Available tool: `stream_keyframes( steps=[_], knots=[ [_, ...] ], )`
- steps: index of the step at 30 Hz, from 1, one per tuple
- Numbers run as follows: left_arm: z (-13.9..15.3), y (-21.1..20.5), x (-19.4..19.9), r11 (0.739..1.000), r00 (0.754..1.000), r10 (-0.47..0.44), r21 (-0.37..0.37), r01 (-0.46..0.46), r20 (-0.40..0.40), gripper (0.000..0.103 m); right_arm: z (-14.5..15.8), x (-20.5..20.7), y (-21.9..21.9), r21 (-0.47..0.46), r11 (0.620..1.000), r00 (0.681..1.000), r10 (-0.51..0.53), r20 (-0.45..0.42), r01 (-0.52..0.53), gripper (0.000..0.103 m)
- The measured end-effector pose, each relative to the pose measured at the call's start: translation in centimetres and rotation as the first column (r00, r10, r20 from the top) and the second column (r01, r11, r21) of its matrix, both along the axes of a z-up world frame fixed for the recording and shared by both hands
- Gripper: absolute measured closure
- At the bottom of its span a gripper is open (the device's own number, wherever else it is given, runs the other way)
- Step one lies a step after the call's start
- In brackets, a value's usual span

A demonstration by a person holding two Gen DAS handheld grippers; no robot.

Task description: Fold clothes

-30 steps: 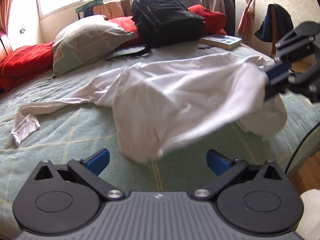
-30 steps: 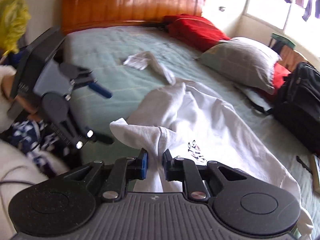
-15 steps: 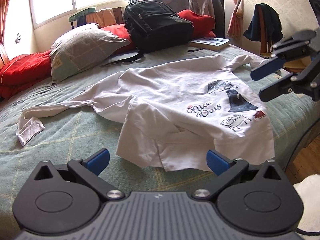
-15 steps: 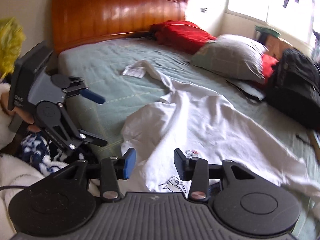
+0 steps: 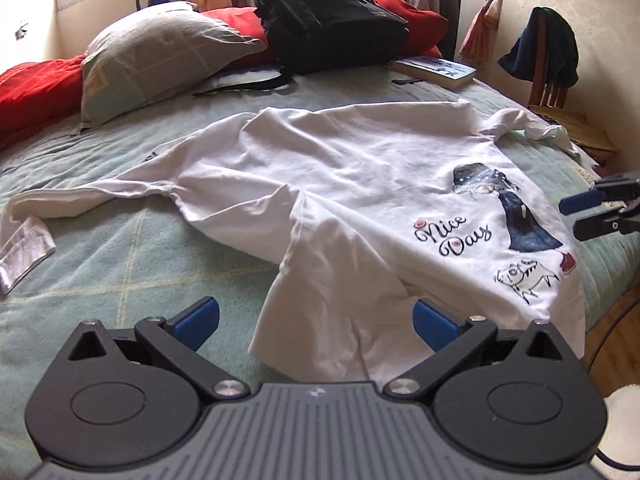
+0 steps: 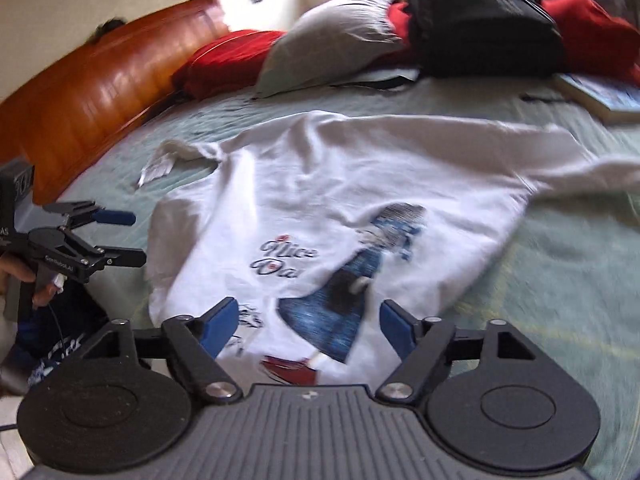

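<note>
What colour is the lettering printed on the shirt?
Dark navy script with small red accents on the white shirt; clearest in the left wrist view.

A white shirt [image 5: 360, 200] lies print-up on the bed [image 5: 120, 272]. The left claw [image 5: 316, 322] gapes wide at the shirt's near hem. A backpack [image 5: 328, 20] sits beyond the shirt.

on your bed [image 5: 120, 264], under its green checked cover, a grey pillow [image 5: 160, 52] leans on a red cushion [image 5: 36, 88]. a black backpack [image 5: 328, 12] sits just beside it, with a book [image 5: 436, 68] near. you have a wooden headboard [image 6: 80, 96] behind and a wooden chair [image 5: 556, 92] draped with dark clothing.
</note>
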State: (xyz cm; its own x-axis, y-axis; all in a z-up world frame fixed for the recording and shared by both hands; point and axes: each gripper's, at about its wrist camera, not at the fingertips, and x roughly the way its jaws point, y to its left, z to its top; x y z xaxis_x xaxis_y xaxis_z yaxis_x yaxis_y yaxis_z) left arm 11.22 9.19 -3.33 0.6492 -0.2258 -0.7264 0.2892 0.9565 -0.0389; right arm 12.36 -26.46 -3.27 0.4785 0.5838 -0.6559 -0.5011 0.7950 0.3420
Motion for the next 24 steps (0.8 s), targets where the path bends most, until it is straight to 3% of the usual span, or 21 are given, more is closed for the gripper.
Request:
stream_keyframes(
  steps=[7,16,19,22,24],
  knots=[
    [-1.5,-0.2,3.2,0.996,0.997,-0.066,-0.069,0.062,-0.046,0.002,-4.2,1.1,-2.7,0.074,0.994,0.991,-0.076,-0.111,0.084,0.01],
    [-3.6,1.1,3.5,0.967,0.985,-0.116,-0.243,0.083,-0.125,0.004,-5.2,2.3,-3.3,0.152,0.986,0.991,-0.05,-0.127,0.07,0.005],
    [-4.7,2.6,3.4,0.942,0.986,-0.11,-0.328,0.063,-0.128,0.004,-5.5,2.5,-3.5,0.183,0.981,0.99,-0.044,-0.132,0.068,0.002],
    [-4.9,4.5,3.6,0.886,0.987,-0.074,-0.464,-0.001,-0.144,0.004,-5.5,2.5,-3.4,0.186,0.98,0.991,-0.043,-0.13,0.067,0.001],
    [-4.6,5.0,3.5,0.859,0.984,-0.076,-0.512,-0.017,-0.16,0.004,-5.5,2.5,-3.4,0.185,0.98,0.991,-0.044,-0.128,0.067,0.001]
  ],
)
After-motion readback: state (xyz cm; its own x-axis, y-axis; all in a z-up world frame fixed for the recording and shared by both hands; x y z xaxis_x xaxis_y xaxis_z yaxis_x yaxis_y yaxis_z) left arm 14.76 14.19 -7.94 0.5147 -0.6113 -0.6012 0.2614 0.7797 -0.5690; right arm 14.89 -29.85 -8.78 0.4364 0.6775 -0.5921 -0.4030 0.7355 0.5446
